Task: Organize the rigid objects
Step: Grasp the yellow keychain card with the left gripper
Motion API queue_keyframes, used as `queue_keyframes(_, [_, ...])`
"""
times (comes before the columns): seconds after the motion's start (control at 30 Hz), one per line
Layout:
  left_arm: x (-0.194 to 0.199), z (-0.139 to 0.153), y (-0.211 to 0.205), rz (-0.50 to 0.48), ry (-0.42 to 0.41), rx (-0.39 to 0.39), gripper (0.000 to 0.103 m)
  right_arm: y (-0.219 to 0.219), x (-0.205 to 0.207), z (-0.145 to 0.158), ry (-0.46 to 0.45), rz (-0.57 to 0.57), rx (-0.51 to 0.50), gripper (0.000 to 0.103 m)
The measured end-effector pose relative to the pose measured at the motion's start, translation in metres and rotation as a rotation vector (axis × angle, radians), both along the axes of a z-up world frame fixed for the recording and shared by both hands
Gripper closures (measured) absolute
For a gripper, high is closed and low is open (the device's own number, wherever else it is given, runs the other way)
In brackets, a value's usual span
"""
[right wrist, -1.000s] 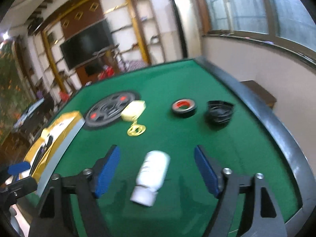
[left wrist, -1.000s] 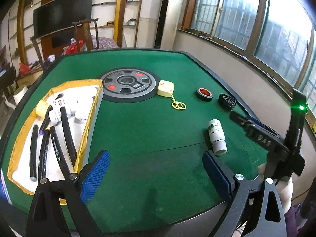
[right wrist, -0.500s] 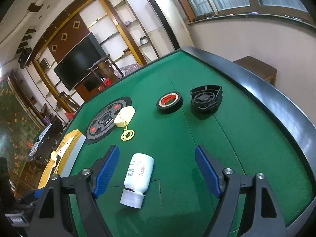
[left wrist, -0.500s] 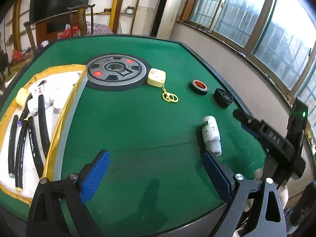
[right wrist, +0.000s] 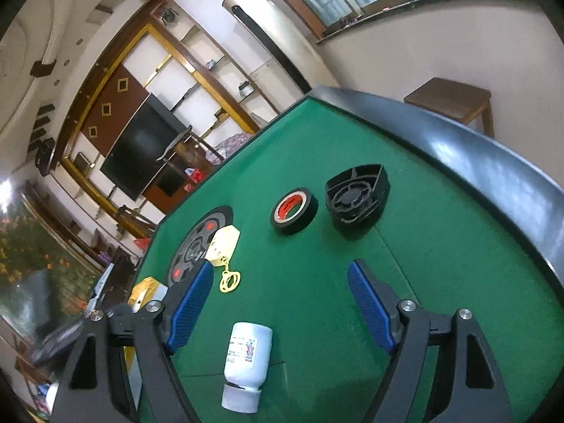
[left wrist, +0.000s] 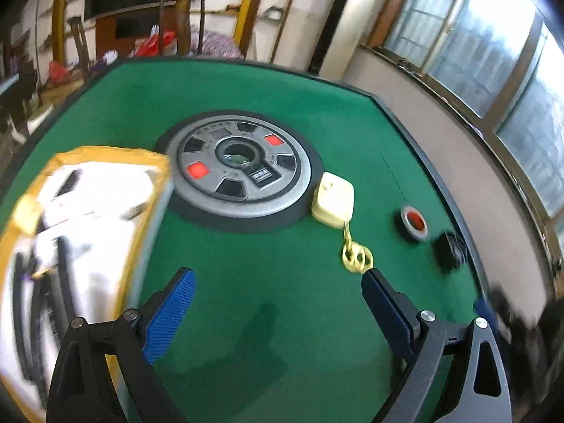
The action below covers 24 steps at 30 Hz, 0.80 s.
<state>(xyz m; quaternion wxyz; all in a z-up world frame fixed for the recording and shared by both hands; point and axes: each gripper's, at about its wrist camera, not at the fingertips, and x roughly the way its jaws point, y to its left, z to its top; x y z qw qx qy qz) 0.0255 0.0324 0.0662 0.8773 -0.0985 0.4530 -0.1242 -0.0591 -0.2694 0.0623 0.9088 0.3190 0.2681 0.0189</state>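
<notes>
Now we see the white bottle lying low in frame between our right claw's wide, untouching fingers on the desk

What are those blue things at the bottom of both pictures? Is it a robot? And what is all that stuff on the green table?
No robot: a person holds a grabbing tool in each hand, with a camera on each that looks along its two blue fingers. One picture comes from the left gripper, the other from the right gripper. Both are open and hold nothing.

On the green table lie a white bottle on its side, a roll of black tape, a black plastic part, a cream-coloured box with a yellow chain and a round grey disc. At the left edge is a yellow-rimmed tray, blurred, with things already in it.
</notes>
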Motion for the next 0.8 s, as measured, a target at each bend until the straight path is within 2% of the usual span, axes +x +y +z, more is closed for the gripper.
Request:
queue_keyframes(0.07, [0.023, -0.006, -0.012, -0.003, 0.023, -0.034, 0.006, 0.003, 0.001, 0.0, 0.002, 0.011, -0.009, 0.023])
queue_keyframes(0.13, [0.048, -0.012, -0.03, -0.005, 0.031, -0.03, 0.006, 0.009, 0.003, 0.001, 0.009, 0.014, -0.039, 0.023])
queue_keyframes(0.17, [0.056, -0.014, -0.037, -0.012, 0.027, -0.013, 0.006, 0.011, 0.003, 0.002, 0.012, 0.015, -0.052, 0.023])
queue_keyframes(0.27, [0.077, -0.022, -0.07, -0.067, -0.012, 0.136, 0.006, 0.015, 0.003, 0.004, 0.005, 0.022, -0.077, 0.023])
queue_keyframes(0.37, [0.084, -0.031, -0.089, -0.118, -0.018, 0.213, 0.006, 0.015, 0.002, 0.004, -0.003, 0.024, -0.072, 0.023])
queue_keyframes(0.6, [0.096, -0.052, -0.109, -0.153, -0.026, 0.289, 0.007, 0.012, 0.005, 0.002, 0.004, 0.034, -0.052, 0.022])
queue_keyframes(0.63, [0.096, -0.056, -0.112, -0.166, -0.021, 0.299, 0.016, 0.013, 0.005, 0.002, 0.005, 0.033, -0.056, 0.022])
queue_keyframes(0.7, [0.093, -0.056, -0.112, -0.191, -0.037, 0.284, 0.048, 0.015, 0.005, 0.003, 0.006, 0.03, -0.066, 0.022])
queue_keyframes(0.73, [0.089, -0.054, -0.111, -0.195, -0.042, 0.291, 0.053, 0.016, 0.005, 0.003, 0.008, 0.028, -0.072, 0.022])
queue_keyframes(0.8, [0.084, -0.052, -0.103, -0.208, -0.031, 0.245, 0.053, 0.017, 0.005, 0.003, 0.014, 0.022, -0.082, 0.022])
